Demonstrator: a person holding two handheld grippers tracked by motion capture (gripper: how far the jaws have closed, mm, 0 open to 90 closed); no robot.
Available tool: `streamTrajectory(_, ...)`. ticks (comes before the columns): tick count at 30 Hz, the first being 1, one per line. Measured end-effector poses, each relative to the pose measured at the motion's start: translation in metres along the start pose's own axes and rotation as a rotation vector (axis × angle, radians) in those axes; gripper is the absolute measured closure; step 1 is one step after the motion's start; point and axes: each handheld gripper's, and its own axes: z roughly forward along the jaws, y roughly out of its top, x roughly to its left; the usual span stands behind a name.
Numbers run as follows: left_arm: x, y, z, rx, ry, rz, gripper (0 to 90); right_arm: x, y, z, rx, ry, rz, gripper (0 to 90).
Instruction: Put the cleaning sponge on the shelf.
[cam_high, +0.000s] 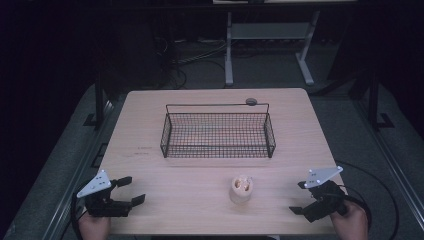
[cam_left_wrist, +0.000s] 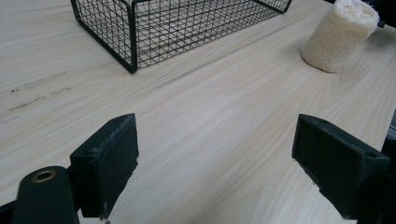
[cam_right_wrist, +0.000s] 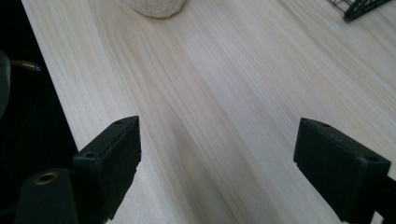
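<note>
**Operator:** Report gripper status at the near edge of the bench.

**Inspector:** The left gripper (cam_high: 131, 190) sits at the near left corner, the right gripper (cam_high: 300, 197) at the near right corner. Each is held in a hand and has its jaws spread wide, with nothing between them. Both gripper views show bare wood between the jaws.

**Operator:** Location of the work item?

**Inspector:** The loofah piece (cam_high: 241, 188) stands upright on the bench (cam_high: 150, 125), between the two grippers and closer to the right one, a little in from the near edge. Neither gripper touches it. In the left gripper view the loofah piece (cam_left_wrist: 340, 35) lies ahead and to the right.

**Operator:** And farther out?

**Inspector:** The wire basket (cam_high: 218, 134) rests at mid-bench, beyond the loofah piece and well apart from it. It appears to hold nothing. Its near corner shows in the left gripper view (cam_left_wrist: 132, 46).

**Operator:** Step in hand?

**Inspector:** Judged as the start position, before any approach. The likely next move calls for the right gripper to advance to the loofah piece, straddle its sides with the jaws, and close gently, since the material looks soft and light.
</note>
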Motion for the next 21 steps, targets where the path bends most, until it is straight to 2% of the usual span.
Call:
streamTrajectory(4, 0.001, 0.000, -0.001, -0.002, 0.003, -0.001, 13.4, 0.002, 0.009, 0.000, 0.002, 0.018, -0.006, 14.7)
streamTrajectory(5, 0.000, -0.001, -0.001, -0.004, 0.003, -0.006, 13.4, 0.003, 0.013, 0.002, 0.007, 0.037, -0.017, 14.7)
streamTrajectory(10, 0.000, -0.001, -0.001, 0.001, 0.000, 0.000, 13.4, 0.005, 0.019, 0.003, 0.008, 0.043, -0.048, 14.8)
streamTrajectory(21, 0.001, -0.001, -0.001, -0.001, 0.000, -0.005, 13.4, 0.011, 0.031, 0.005, 0.018, 0.060, -0.066, 14.7)
